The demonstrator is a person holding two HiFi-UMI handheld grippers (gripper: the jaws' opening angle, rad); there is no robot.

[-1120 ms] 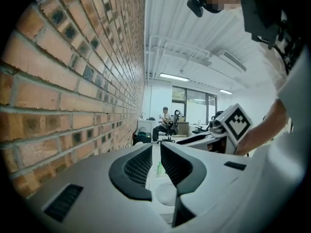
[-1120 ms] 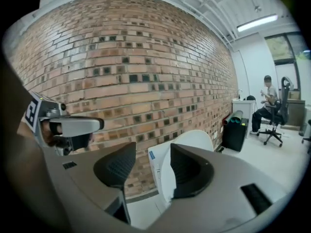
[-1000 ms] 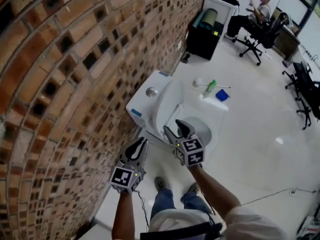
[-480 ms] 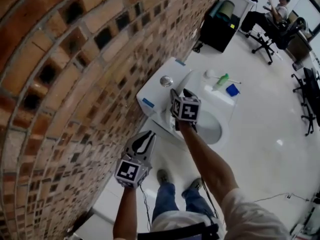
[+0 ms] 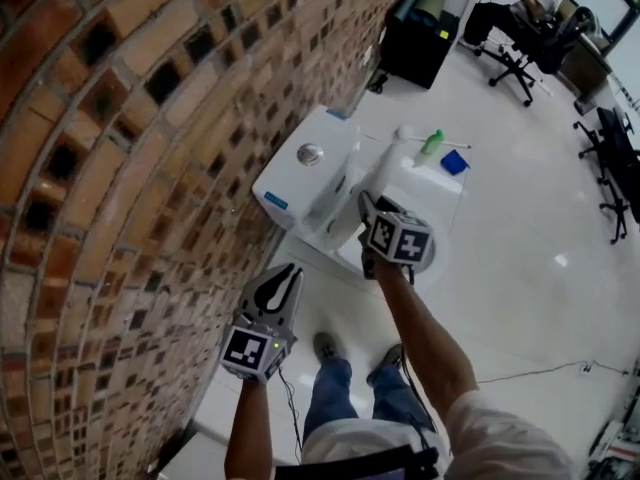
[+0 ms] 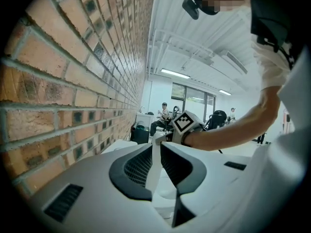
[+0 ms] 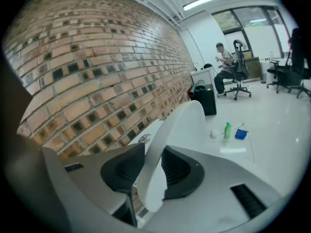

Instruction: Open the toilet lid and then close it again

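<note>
Nearest, at bottom centre of the head view: legs in blue jeans (image 5: 330,393) with dark shoes (image 5: 322,346), standing on a pale glossy floor (image 5: 520,268). Left of these, close beside the red-brown brick wall (image 5: 120,168): grey left gripper (image 5: 288,278) (image 6: 156,152) with a black-and-white marker cube, held on a bare forearm, jaws pressed together with nothing between them, well apart from the toilet. Slightly farther and to the right: grey right gripper (image 5: 368,206) (image 7: 150,154), also carrying a marker cube, jaws just closing in and now pinching the near edge of the white plastic toilet lid (image 5: 383,180) (image 7: 180,125). Lid raised and tilted, standing partway up over the white toilet bowl (image 5: 345,251), hinge end toward the white rectangular cistern (image 5: 290,183) set against the wall. On the cistern top: round chrome flush button (image 5: 310,153) (image 7: 144,139). Beyond the toilet, on the floor to the right: green plastic bottle (image 5: 431,144) (image 7: 227,129), small blue square object (image 5: 453,162) (image 7: 240,134) just beside it, and a white ball-ended stick (image 5: 403,133) lying near both. Farther along the wall: black box-shaped cabinet (image 5: 415,53) bearing a green roll (image 5: 428,6). Farthest, upper right: seated person (image 5: 520,8) on a black office chair, with more black office chairs (image 5: 610,158) along the right edge.
</note>
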